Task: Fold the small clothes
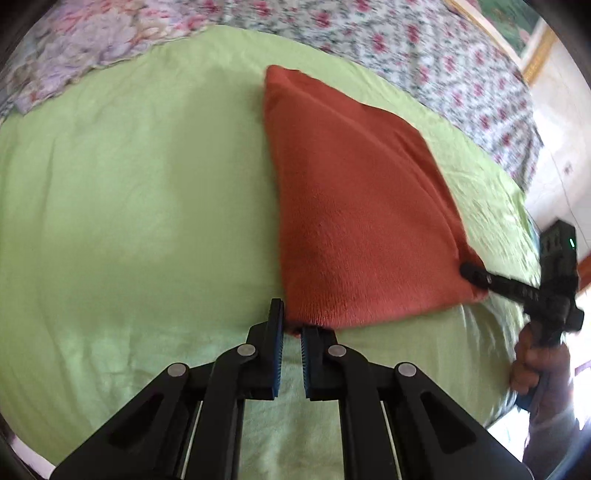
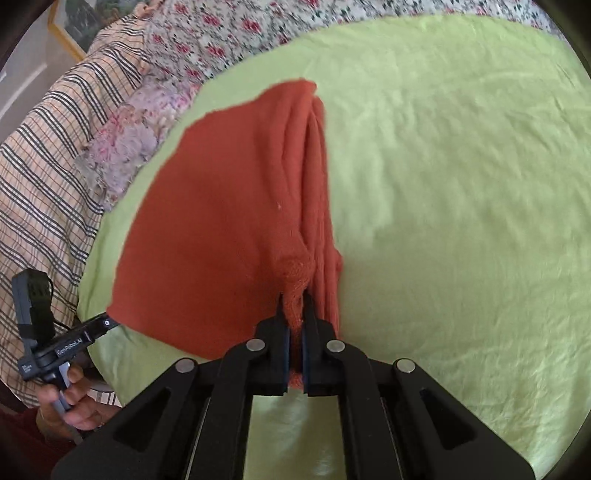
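- A light green sheet [image 1: 129,192] covers the bed
- Floral bedding [image 1: 424,55] lies beyond it
- A gold-framed picture [image 1: 517,26] hangs on the pale wall [image 1: 561,147]

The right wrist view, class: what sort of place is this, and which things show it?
Probably a bedroom: a pale green sheet spread over a soft surface, floral bedding and a checked blanket behind it, and a framed picture on the wall.
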